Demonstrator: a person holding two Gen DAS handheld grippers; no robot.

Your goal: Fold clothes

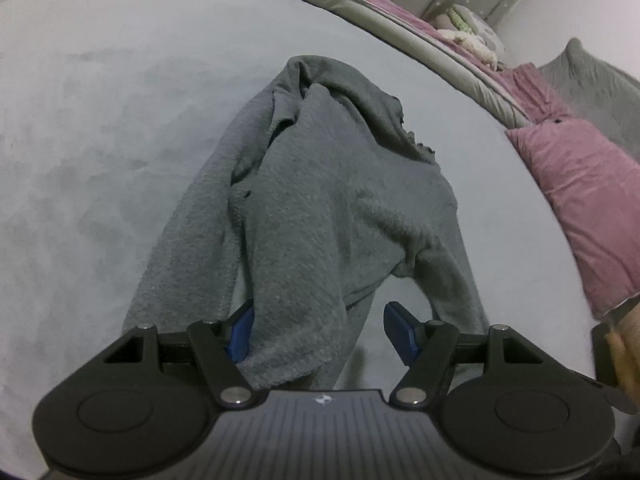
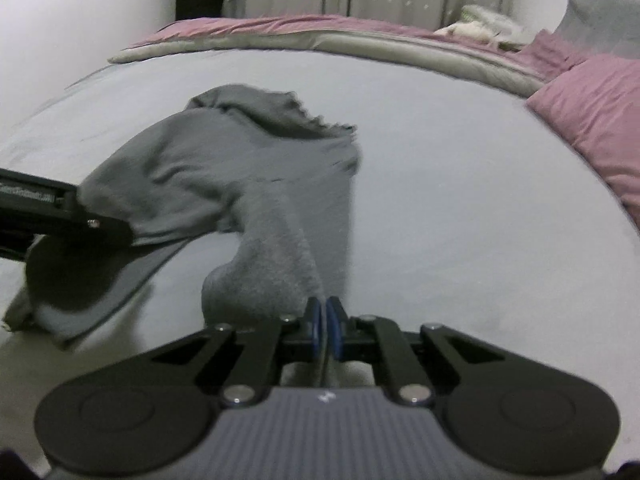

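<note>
A fuzzy grey sweater (image 1: 320, 200) lies bunched on the pale bed sheet (image 1: 100, 140), its near end lifted toward me. My left gripper (image 1: 318, 308) is open, its blue pads wide apart. The sweater's hem hangs between them and drapes over the left pad (image 1: 240, 332). In the right wrist view the sweater (image 2: 240, 168) stretches from the far side to my right gripper (image 2: 325, 308), which is shut on a sleeve or edge of it. The left gripper's black body (image 2: 60, 208) shows at the left, under the fabric.
A pink pillow (image 1: 580, 200) (image 2: 592, 112) and a grey pillow (image 1: 592, 80) (image 2: 600, 16) lie at the right. A folded pink and grey duvet (image 1: 400, 12) (image 2: 320, 36) runs along the far edge of the bed. Starred curtains hang behind it.
</note>
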